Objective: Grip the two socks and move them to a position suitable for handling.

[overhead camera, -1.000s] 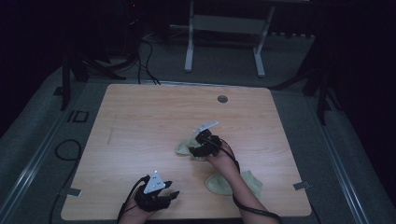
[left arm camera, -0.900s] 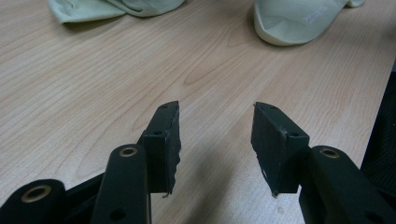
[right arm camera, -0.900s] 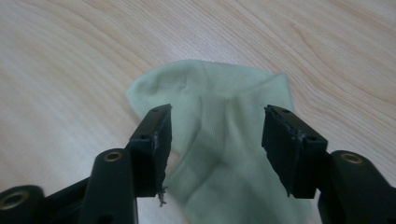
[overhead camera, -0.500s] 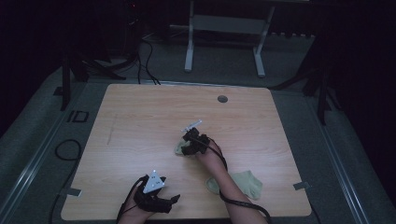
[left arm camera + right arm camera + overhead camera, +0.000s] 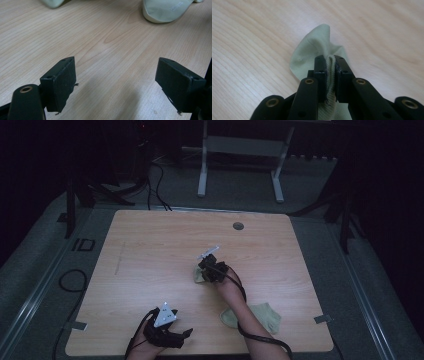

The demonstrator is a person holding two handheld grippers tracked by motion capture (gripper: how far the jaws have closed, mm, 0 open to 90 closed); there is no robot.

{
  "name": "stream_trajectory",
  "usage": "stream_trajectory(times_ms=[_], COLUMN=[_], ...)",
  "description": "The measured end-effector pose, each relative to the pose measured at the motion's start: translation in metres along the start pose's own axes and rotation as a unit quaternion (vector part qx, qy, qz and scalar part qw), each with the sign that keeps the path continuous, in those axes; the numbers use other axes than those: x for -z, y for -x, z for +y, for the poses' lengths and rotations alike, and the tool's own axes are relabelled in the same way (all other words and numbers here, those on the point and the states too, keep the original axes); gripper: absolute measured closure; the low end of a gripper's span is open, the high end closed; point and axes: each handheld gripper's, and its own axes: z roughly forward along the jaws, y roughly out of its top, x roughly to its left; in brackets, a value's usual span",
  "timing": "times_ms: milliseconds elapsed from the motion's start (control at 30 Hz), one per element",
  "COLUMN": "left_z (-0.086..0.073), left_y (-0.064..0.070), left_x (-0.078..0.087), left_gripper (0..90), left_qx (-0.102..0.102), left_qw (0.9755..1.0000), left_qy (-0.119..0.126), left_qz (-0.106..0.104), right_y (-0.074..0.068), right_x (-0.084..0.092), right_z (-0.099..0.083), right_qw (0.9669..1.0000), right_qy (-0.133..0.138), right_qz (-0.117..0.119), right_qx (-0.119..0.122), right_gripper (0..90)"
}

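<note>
Item, left gripper (image 5: 167, 337): sitting at the near edge of the table (image 5: 150, 250), held in the person's left hand; its jaws are standing wide apart over bare wood with nothing between them, as the left gripper view is showing (image 5: 115, 85)

Item, second sock (image 5: 260, 316): lying flat near the front right corner, a pale green piece partly under the person's right forearm (image 5: 240, 310), which is crossing over its left part; well apart from the left gripper. In the left gripper view its rounded end is showing at the top (image 5: 165, 11)

Item, right gripper (image 5: 210, 270): reaching out to the middle of the table; its jaws, having just been closing, are now pressing together on a fold of the first sock (image 5: 330, 75)

Item, first sock (image 5: 201, 275): pale green, bunching up at the table's centre, its ribbed edge being pinched between the pads while the rest is rising and spreading beyond them onto the wood (image 5: 312, 52)

Item, round grommet (image 5: 238, 226): sitting in the tabletop near the far edge
</note>
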Motion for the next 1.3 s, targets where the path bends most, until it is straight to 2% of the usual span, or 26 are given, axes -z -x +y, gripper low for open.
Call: stream_trajectory(times_ms=[167,333,400,433,500,733,867,1100,1133,1200,1300], left_z=[0.001,0.001,0.001,0.001,0.001,0.001,0.001,0.003,0.003,0.003,0.006], left_y=[0.001,0.002,0.002,0.002,0.002,0.003,0.004,0.003,0.003,0.003,0.001], left_x=[0.0,-0.002,-0.003,-0.003,-0.003,-0.006,-0.009,-0.008,-0.009,-0.01,-0.011], left_gripper=[16.7,16.8,16.8,16.8,16.8,16.9,16.9,16.9,16.9,16.9,17.4], left_qx=[0.0,0.002,0.003,0.003,0.004,0.006,0.004,0.009,0.009,0.008,0.005], left_qw=[1.0,1.0,1.0,1.0,1.0,1.0,0.9999,0.9999,0.9999,0.9999,0.9999], left_qy=[0.002,-0.001,-0.002,-0.002,-0.003,-0.006,-0.009,-0.006,-0.007,-0.009,-0.012], left_qz=[0.002,0.0,-0.001,-0.001,-0.002,-0.004,-0.003,-0.003,-0.004,-0.004,-0.006], right_y=[0.017,0.038,0.041,0.051,0.061,0.089,0.09,0.084,0.083,0.081,0.077], right_x=[0.022,0.042,0.045,0.052,0.059,0.077,0.074,0.05,0.047,0.039,0.036], right_z=[0.001,-0.008,-0.01,-0.017,-0.024,-0.053,-0.069,-0.085,-0.087,-0.091,-0.091], right_qw=[0.9999,0.9993,0.9992,0.9988,0.9982,0.9956,0.9948,0.9941,0.9938,0.9932,0.9934], right_qy=[0.005,-0.001,-0.003,-0.005,-0.009,-0.016,-0.023,-0.046,-0.051,-0.062,-0.059], right_qz=[-0.01,-0.027,-0.03,-0.034,-0.04,-0.055,-0.054,-0.033,-0.029,-0.018,-0.021], right_qx=[-0.012,-0.025,-0.027,-0.035,-0.043,-0.074,-0.083,-0.092,-0.094,-0.097,-0.096], right_gripper=[82.0,82.0,82.0,81.9,81.9,81.9,81.8,79.7,77.2,66.5,58.4])
